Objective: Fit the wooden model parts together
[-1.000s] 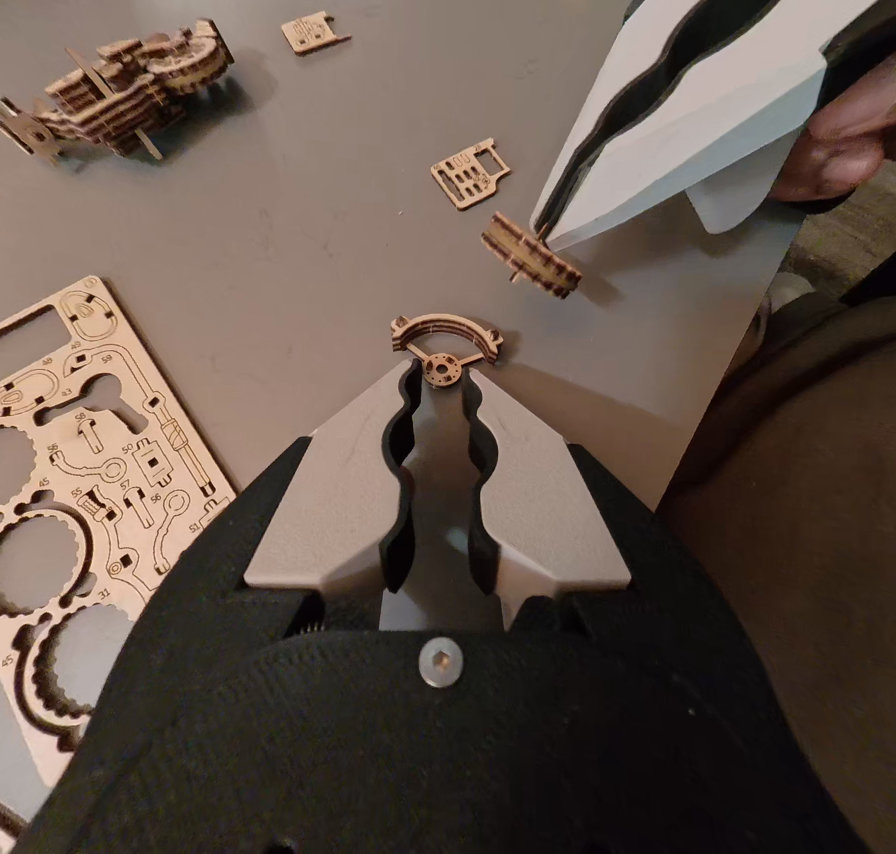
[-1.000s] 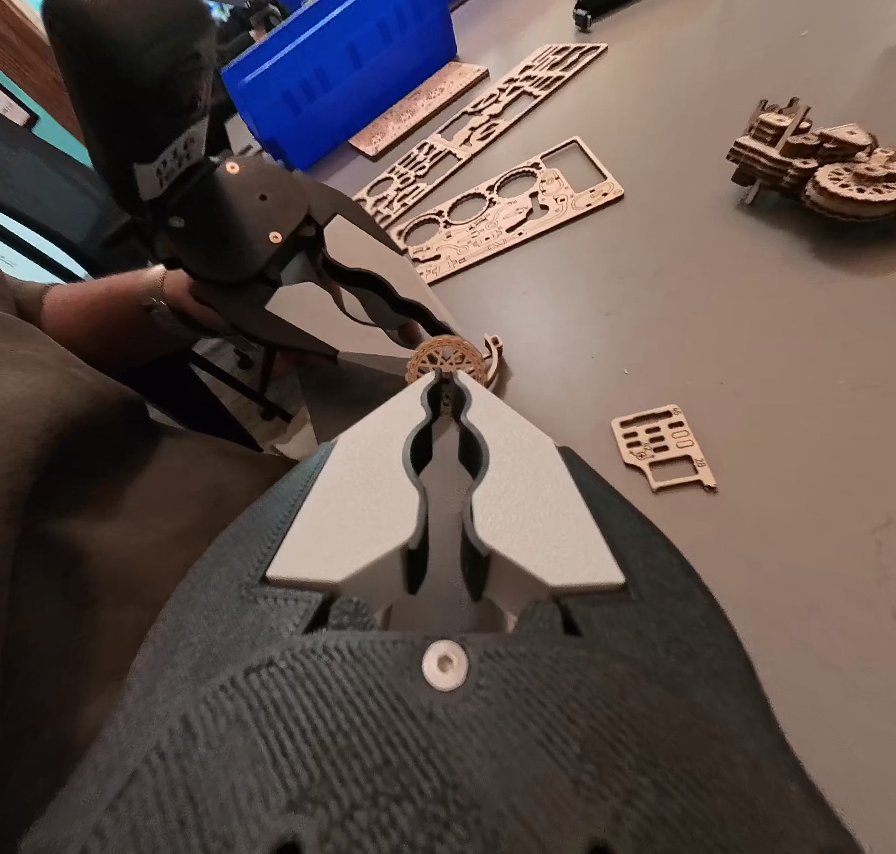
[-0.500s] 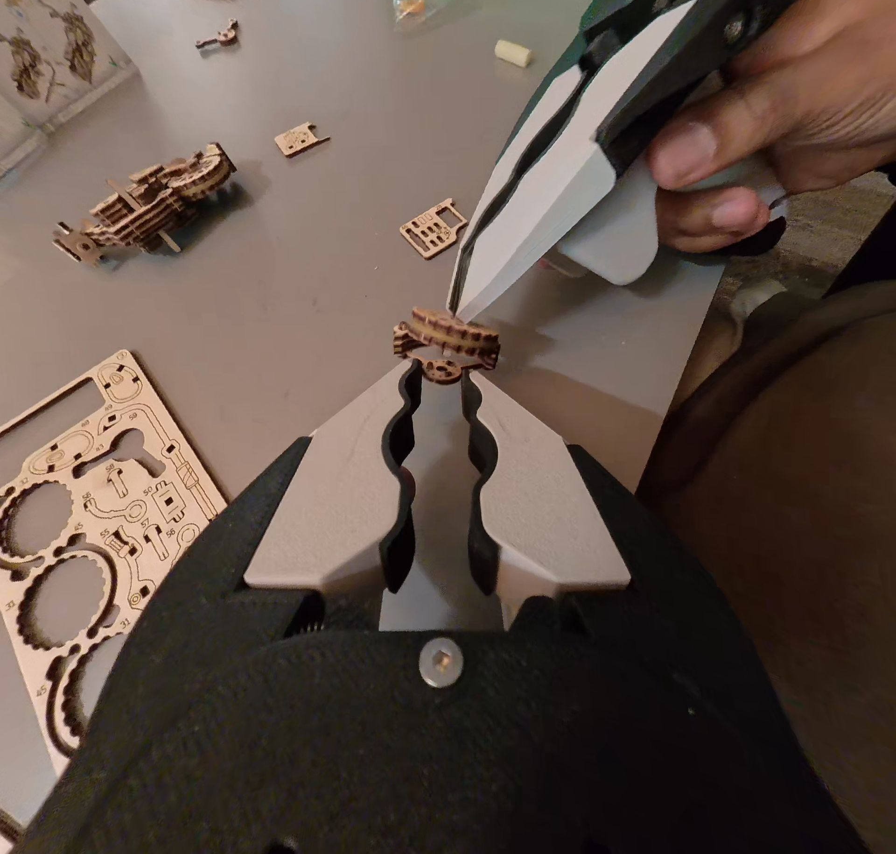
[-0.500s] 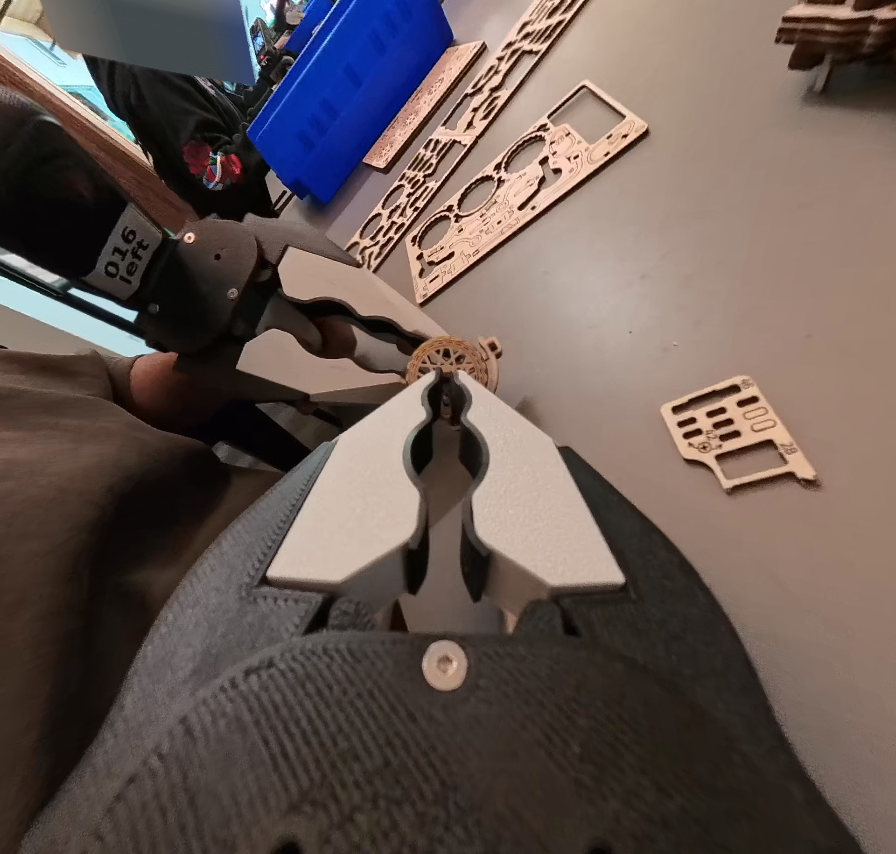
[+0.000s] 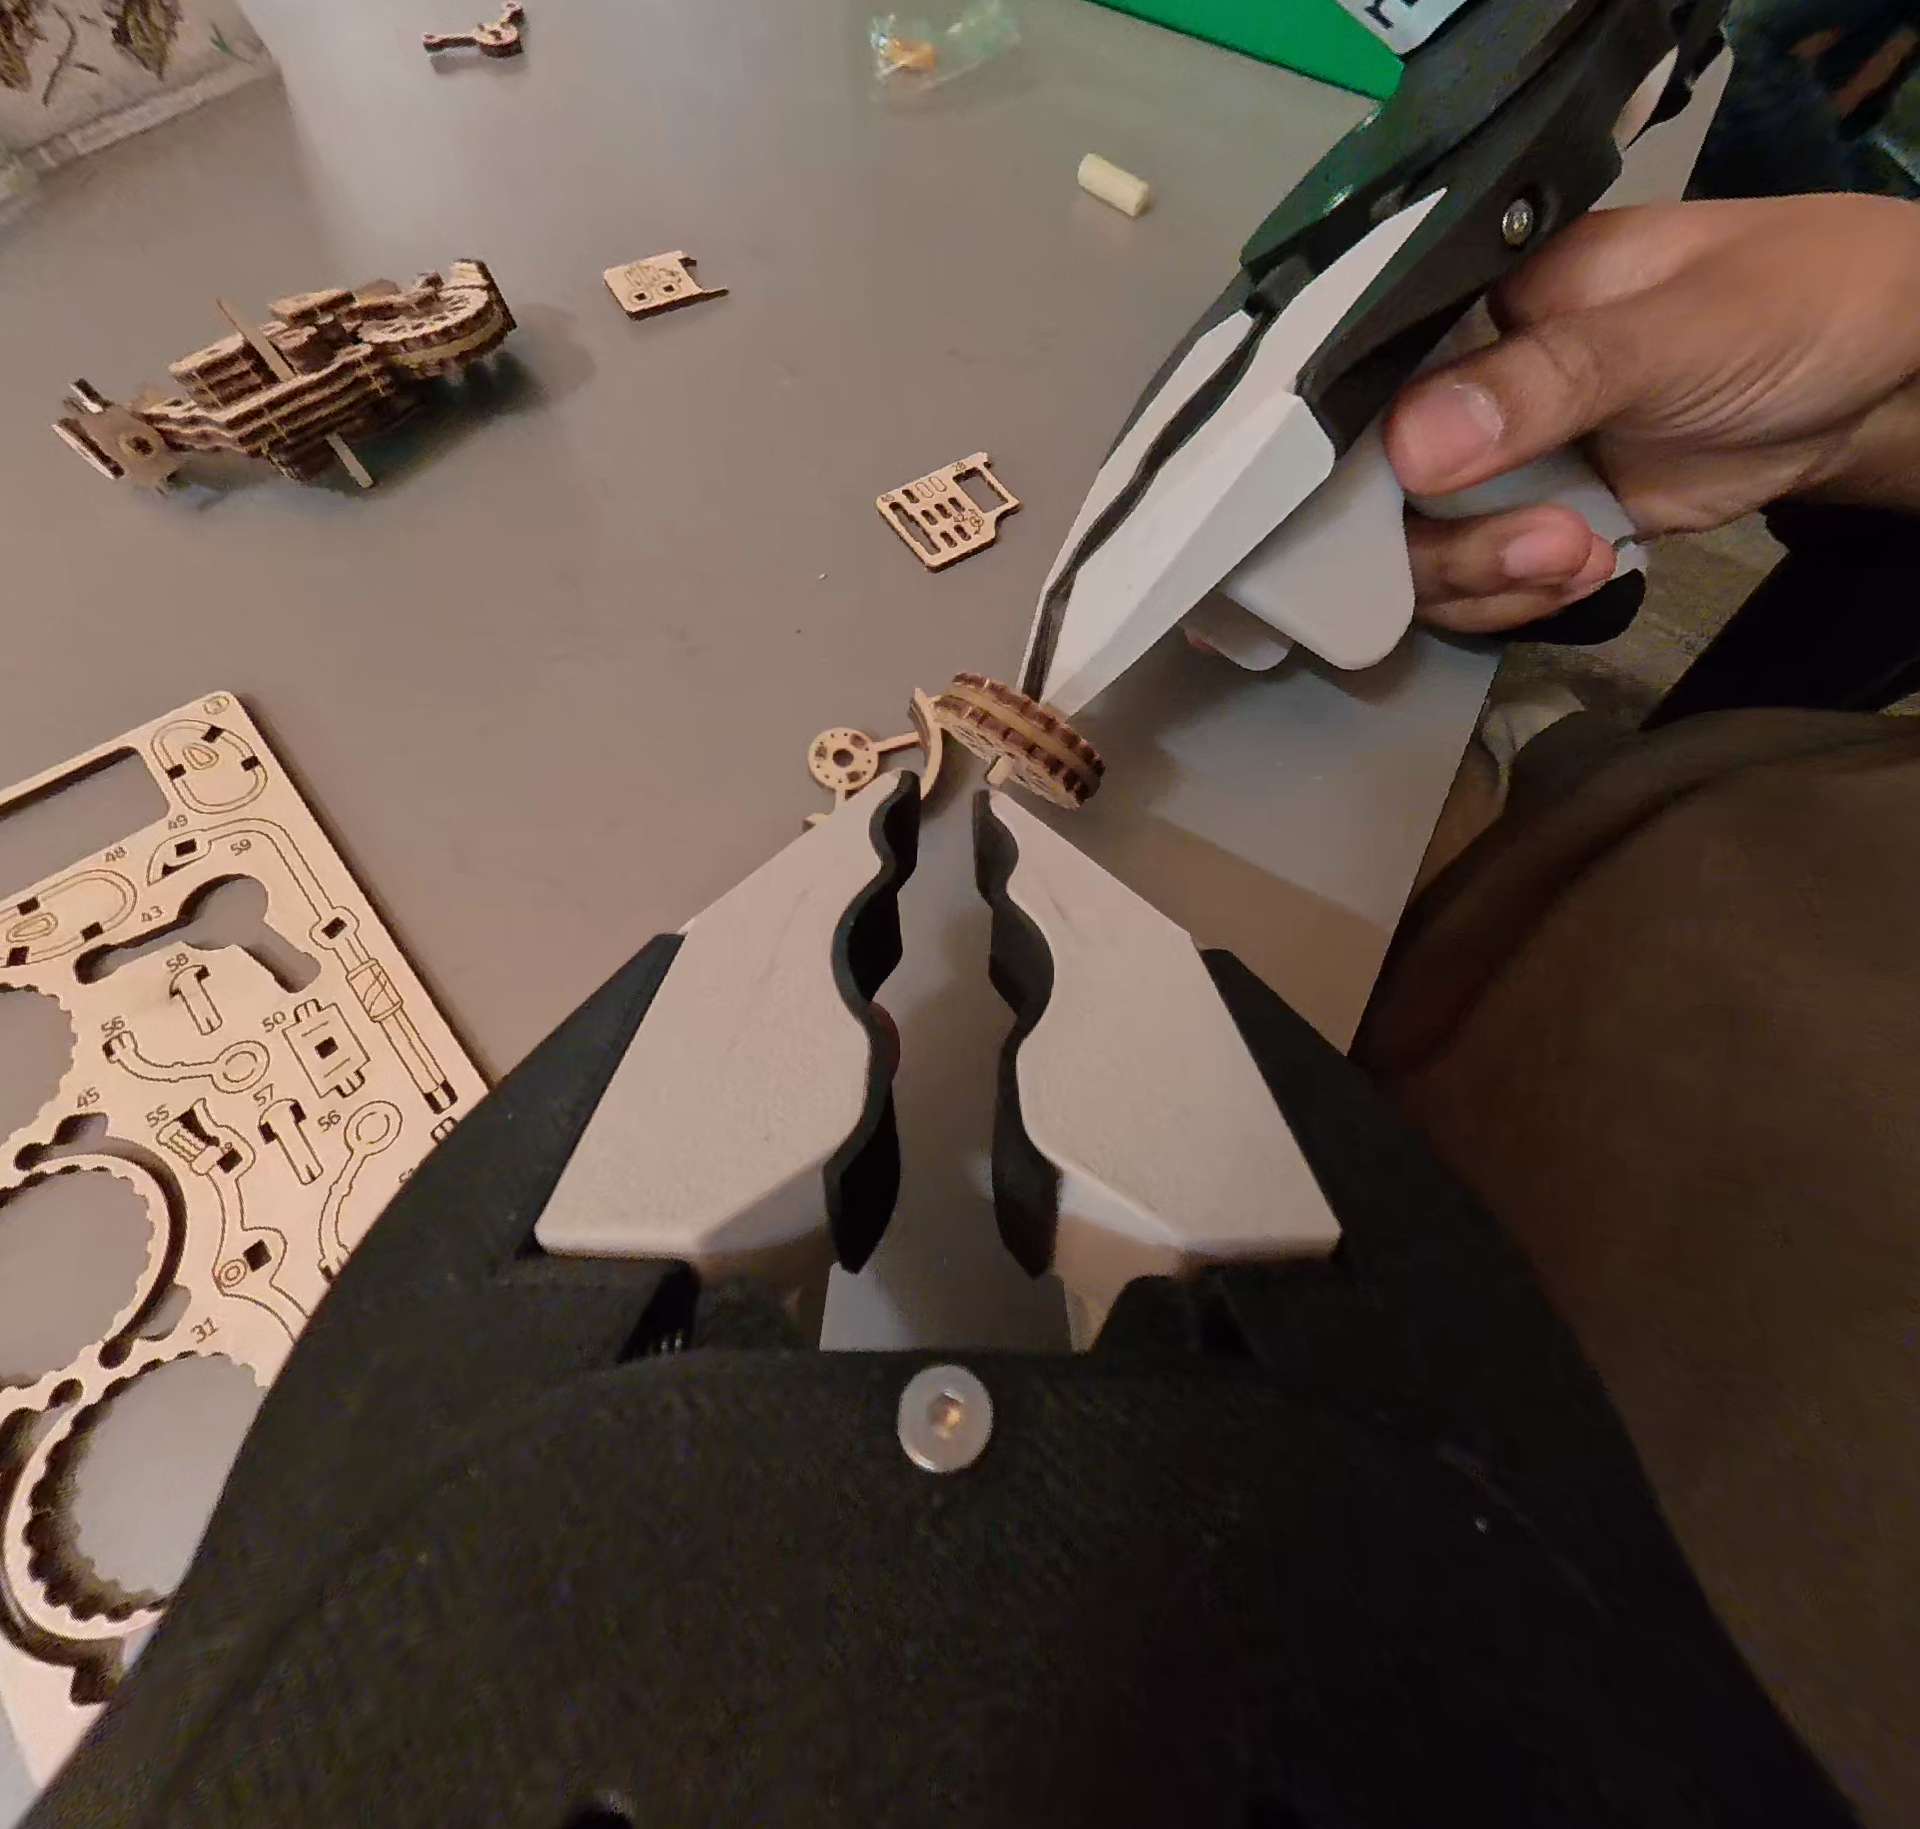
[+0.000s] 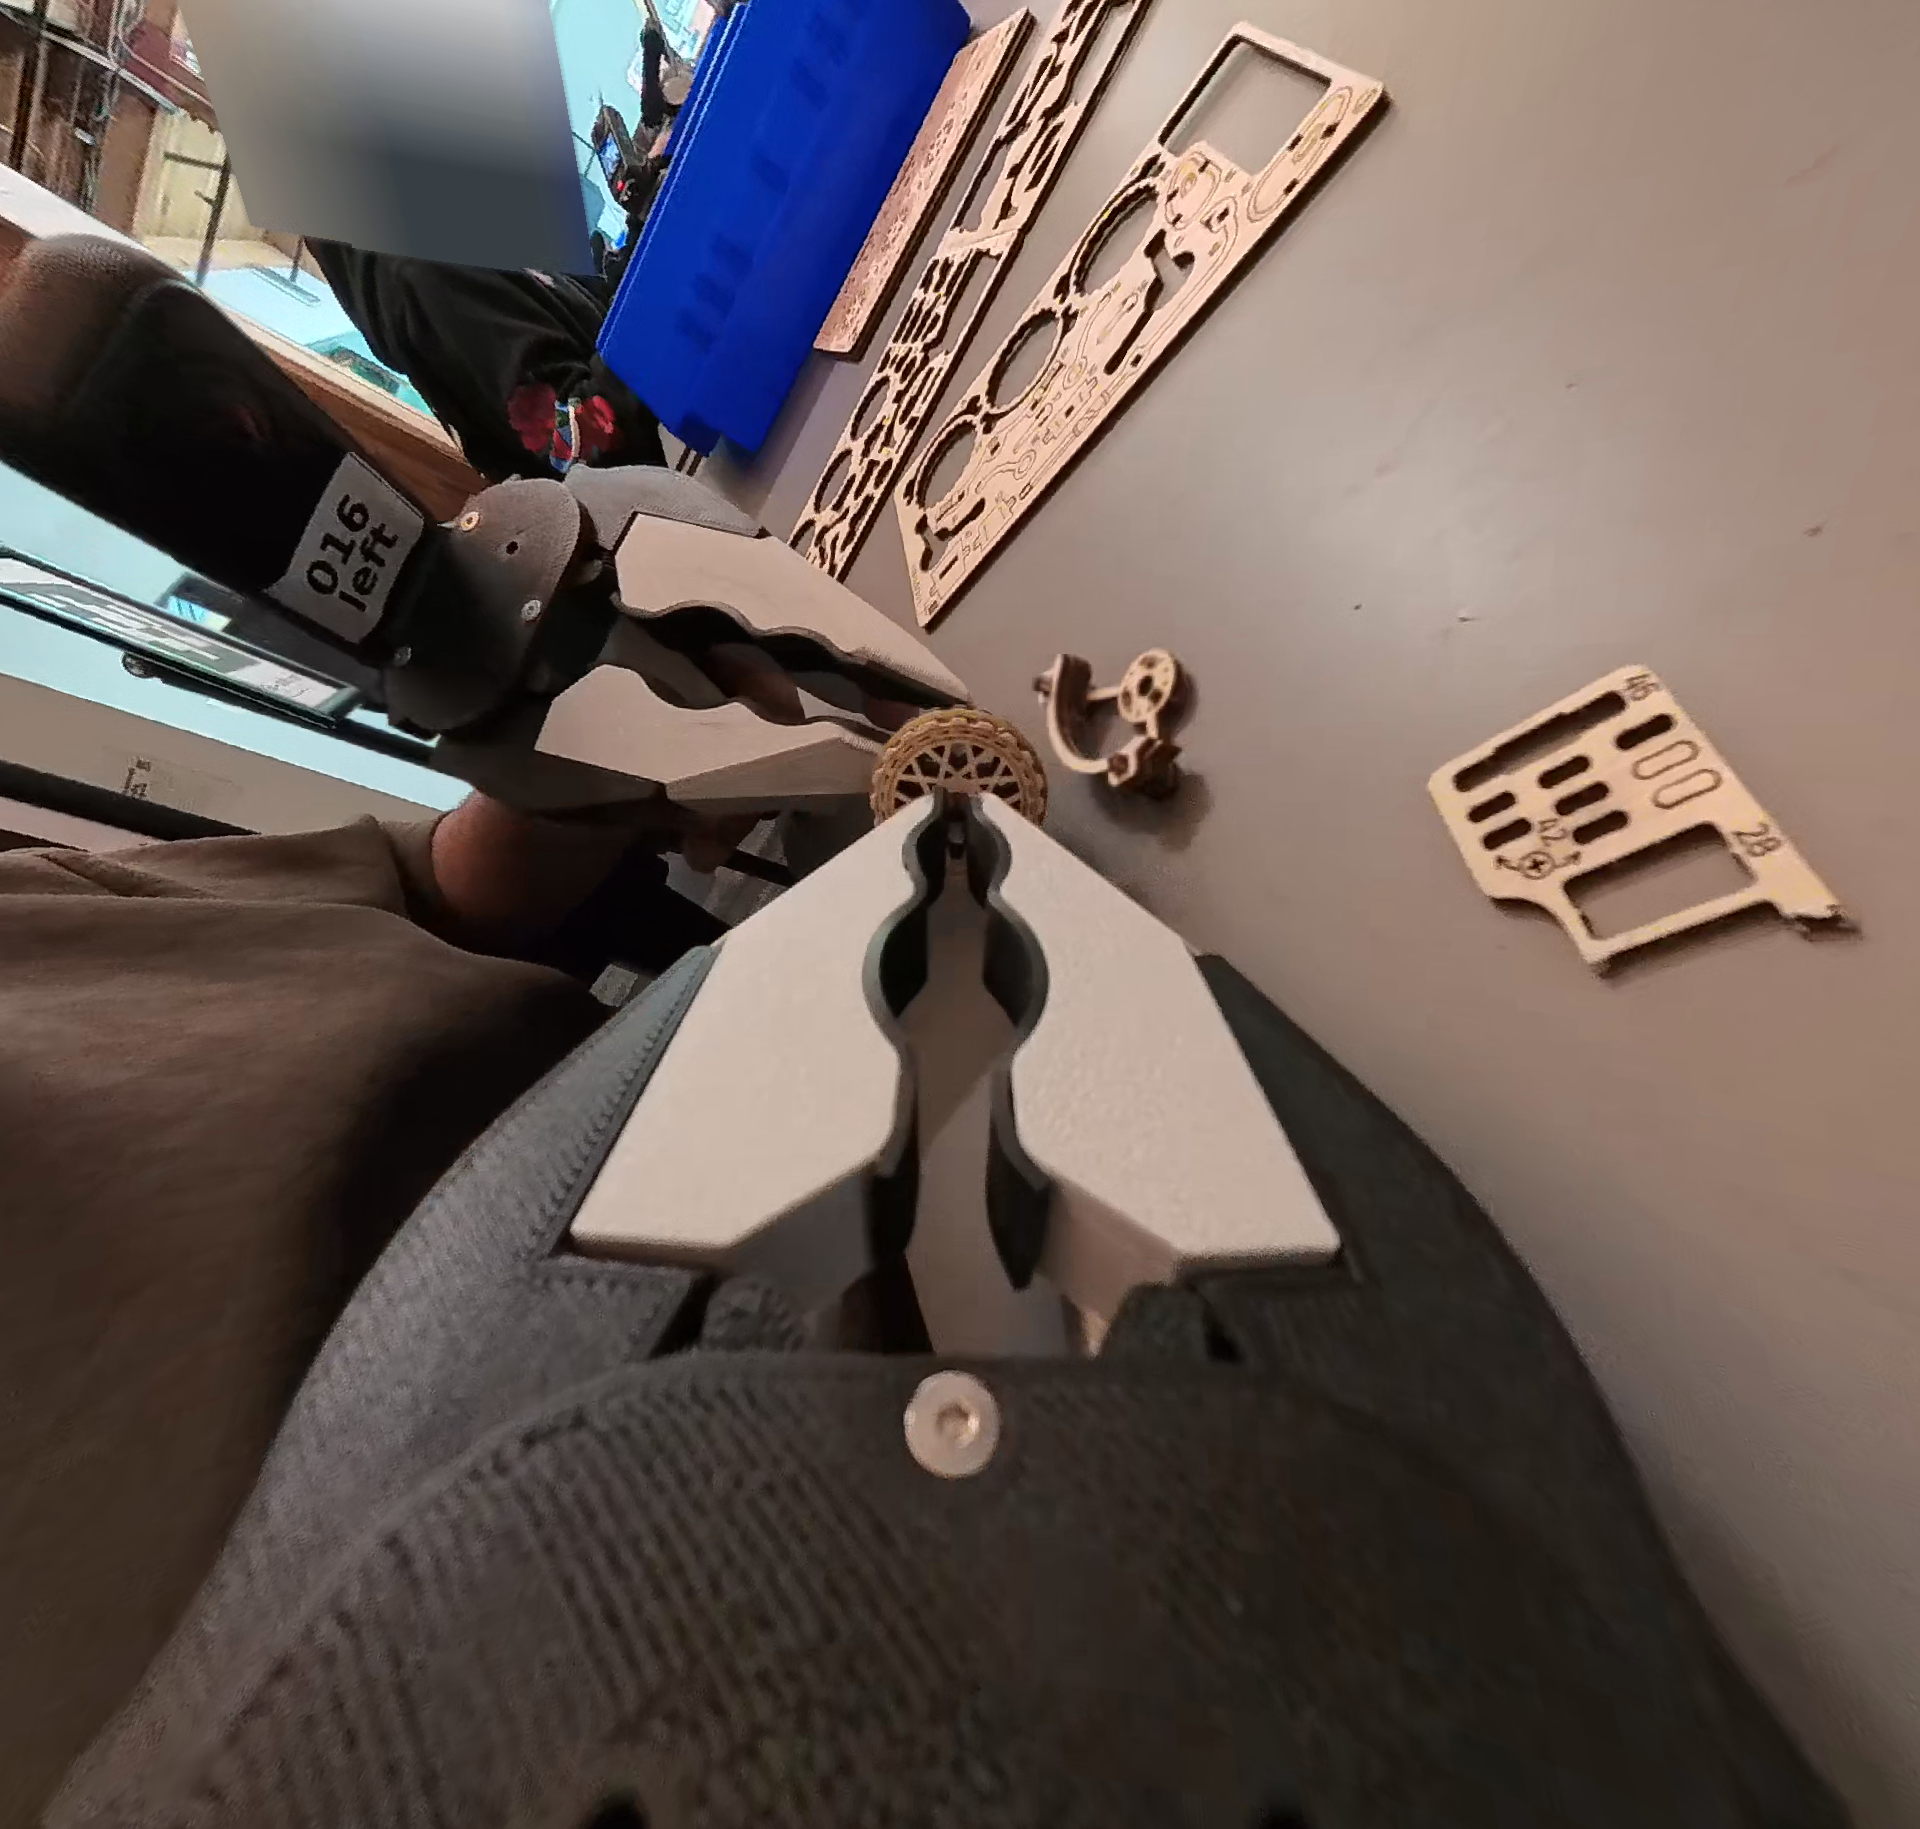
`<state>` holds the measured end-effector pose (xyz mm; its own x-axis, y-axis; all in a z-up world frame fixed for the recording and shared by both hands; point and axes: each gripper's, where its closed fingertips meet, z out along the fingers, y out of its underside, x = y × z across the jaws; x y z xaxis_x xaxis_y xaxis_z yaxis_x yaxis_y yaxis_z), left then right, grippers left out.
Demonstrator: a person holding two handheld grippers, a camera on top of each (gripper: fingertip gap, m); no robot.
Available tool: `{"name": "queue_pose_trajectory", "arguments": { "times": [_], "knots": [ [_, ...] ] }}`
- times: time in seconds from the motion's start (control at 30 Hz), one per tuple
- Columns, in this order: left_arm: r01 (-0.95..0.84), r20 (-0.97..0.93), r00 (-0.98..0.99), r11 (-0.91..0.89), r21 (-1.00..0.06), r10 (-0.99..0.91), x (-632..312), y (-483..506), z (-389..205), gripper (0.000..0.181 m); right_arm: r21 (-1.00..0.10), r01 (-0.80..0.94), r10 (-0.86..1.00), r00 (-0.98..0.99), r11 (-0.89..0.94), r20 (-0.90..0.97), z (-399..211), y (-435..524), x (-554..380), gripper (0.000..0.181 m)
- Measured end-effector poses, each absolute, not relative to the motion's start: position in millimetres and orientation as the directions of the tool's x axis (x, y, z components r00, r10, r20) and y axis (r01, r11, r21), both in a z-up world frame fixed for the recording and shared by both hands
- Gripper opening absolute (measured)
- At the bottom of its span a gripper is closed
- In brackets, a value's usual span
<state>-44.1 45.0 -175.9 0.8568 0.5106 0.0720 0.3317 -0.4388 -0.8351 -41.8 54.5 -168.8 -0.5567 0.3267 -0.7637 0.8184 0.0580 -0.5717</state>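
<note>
While the right gripper [image 6: 961, 811] pinches the toothed wooden wheel [image 6: 958, 766] above the grey table [image 5: 623, 584], the left gripper [image 5: 943, 792] is released, empty; the curved bracket piece [image 6: 1117, 719] lies just beside. Best regrip that bracket and align its hub with the wheel's peg before pressing.

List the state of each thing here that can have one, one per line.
Left hand-held gripper: open, empty.
Right hand-held gripper: shut on the wooden wheel.
Wooden wheel: held at its edge, off the table.
Curved bracket piece: loose on the table, released.
Part-built model: resting on the table, untouched.
Cutout sheet: flat, several parts removed.
</note>
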Motion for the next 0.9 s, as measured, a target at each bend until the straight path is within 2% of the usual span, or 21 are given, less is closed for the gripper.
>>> {"name": "queue_pose_trajectory", "arguments": {
  "times": [0.3, 0.47, 0.57, 0.9],
  "knots": [
    [0.479, 0.2, 0.772, -0.345, -0.808, 0.604, -61, 33, -180, 0.018, -0.569, 0.822, 0.302, -0.539, -0.012, -0.786, -160, 64, -49, 0.0],
    [0.546, 0.254, 0.735, -0.327, -0.771, 0.628, -73, 32, -187, 0.033, -0.564, 0.826, 0.291, -0.535, -0.02, -0.793, -159, 69, -49, 0.0],
    [0.553, 0.241, 0.749, -0.381, -0.741, 0.617, -70, 36, -195, 0.03, -0.573, 0.82, 0.291, -0.546, -0.01, -0.786, -159, 70, -47, 0.0],
    [0.461, 0.112, 0.801, -0.486, -0.743, 0.588, -63, 45, -198, 0.02, -0.581, 0.814, 0.288, -0.553, -0.015, -0.782, -158, 76, -48, 0.0]
  ]
}}
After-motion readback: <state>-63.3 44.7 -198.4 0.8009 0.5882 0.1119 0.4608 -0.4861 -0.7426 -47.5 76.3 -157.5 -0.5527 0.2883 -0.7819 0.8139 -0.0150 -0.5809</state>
